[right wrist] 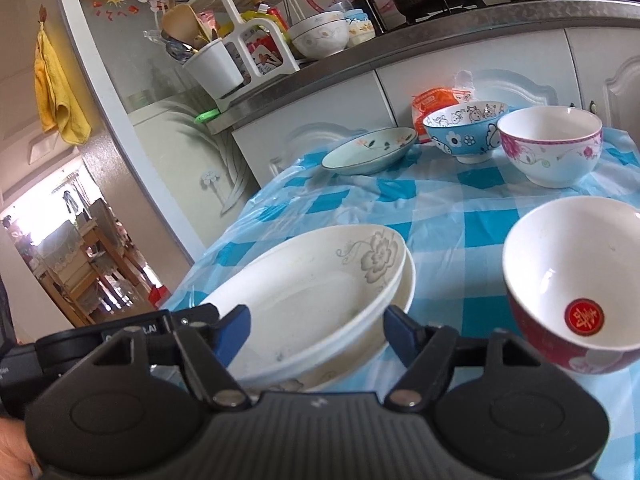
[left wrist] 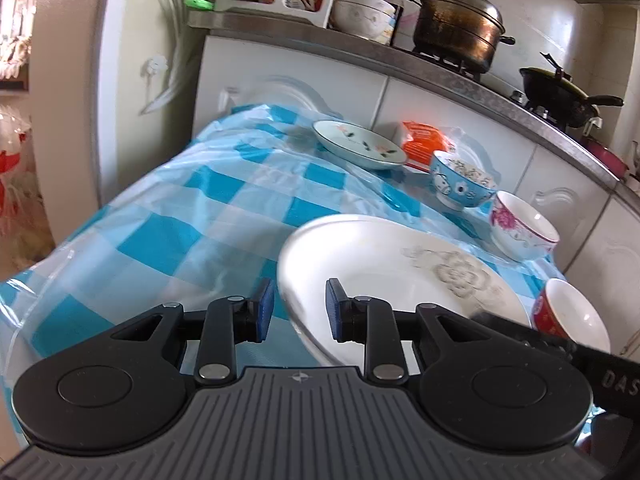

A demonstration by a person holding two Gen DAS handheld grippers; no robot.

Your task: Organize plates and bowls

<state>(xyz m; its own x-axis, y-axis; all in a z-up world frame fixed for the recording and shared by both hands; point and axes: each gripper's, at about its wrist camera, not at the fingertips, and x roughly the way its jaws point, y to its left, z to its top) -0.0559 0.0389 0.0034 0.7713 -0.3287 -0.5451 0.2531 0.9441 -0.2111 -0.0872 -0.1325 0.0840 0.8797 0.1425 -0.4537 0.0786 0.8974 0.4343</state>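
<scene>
Two stacked white plates with a grey flower (right wrist: 312, 292) lie on the blue-checked table; the stack also shows in the left wrist view (left wrist: 384, 276). My left gripper (left wrist: 300, 308) is open with the stack's rim between its pads. My right gripper (right wrist: 316, 332) is open wide with its pads on either side of the stack's near rim. A red bowl (right wrist: 576, 280) stands right of the stack. A pink-flowered bowl (right wrist: 552, 144), a blue cartoon bowl (right wrist: 464, 128) and a small green plate (right wrist: 368, 148) stand further back.
An orange packet (right wrist: 434, 100) lies behind the blue bowl. White cabinets (right wrist: 460, 76) back the table, with a counter carrying a pot (left wrist: 456, 28), a wok (left wrist: 560, 92), bowls (right wrist: 318, 36) and a utensil rack (right wrist: 236, 44). A doorway (right wrist: 60, 240) opens at left.
</scene>
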